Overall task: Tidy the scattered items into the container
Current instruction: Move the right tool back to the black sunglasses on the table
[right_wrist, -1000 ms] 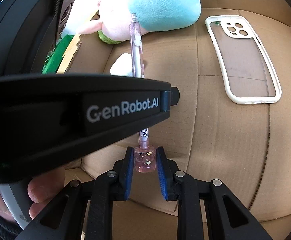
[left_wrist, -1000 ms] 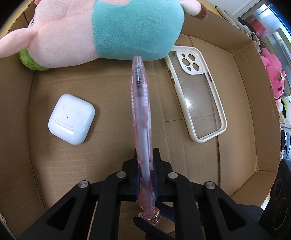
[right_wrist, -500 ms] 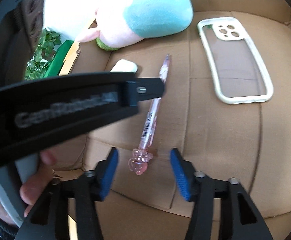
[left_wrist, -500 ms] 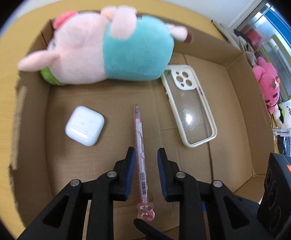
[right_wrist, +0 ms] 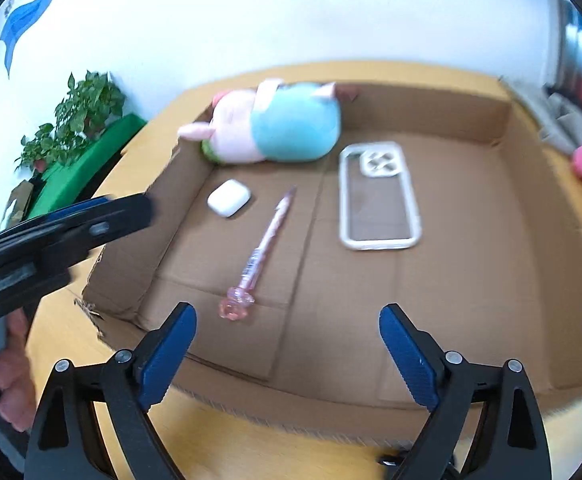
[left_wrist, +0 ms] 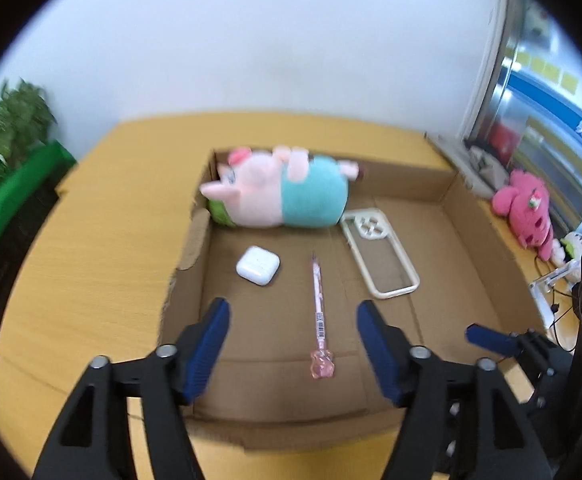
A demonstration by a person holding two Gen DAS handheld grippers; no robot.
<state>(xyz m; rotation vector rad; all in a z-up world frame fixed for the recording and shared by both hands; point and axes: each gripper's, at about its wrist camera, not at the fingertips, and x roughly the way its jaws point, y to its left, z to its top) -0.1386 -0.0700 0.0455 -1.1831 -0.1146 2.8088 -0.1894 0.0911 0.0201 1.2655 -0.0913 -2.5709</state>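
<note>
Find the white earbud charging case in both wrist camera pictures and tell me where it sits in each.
Left wrist view: the white rounded earbud charging case lies left of centre on the cardboard box floor, left of the pink transparent pen.
Right wrist view: the case sits upper left of centre, also left of the pen.
Shared landmark: the pink and teal plush pig lies just beyond the case in both.

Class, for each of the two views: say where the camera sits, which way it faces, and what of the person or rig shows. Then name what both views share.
Left wrist: sits on the left claw, looks down into the cardboard box; its open fingers and the right claw's tip show.
Right wrist: sits on the right claw, faces the same box; its open fingers, the left claw and a hand show.
Shared: pink pen, earbud case, phone case, plush toy.
</note>
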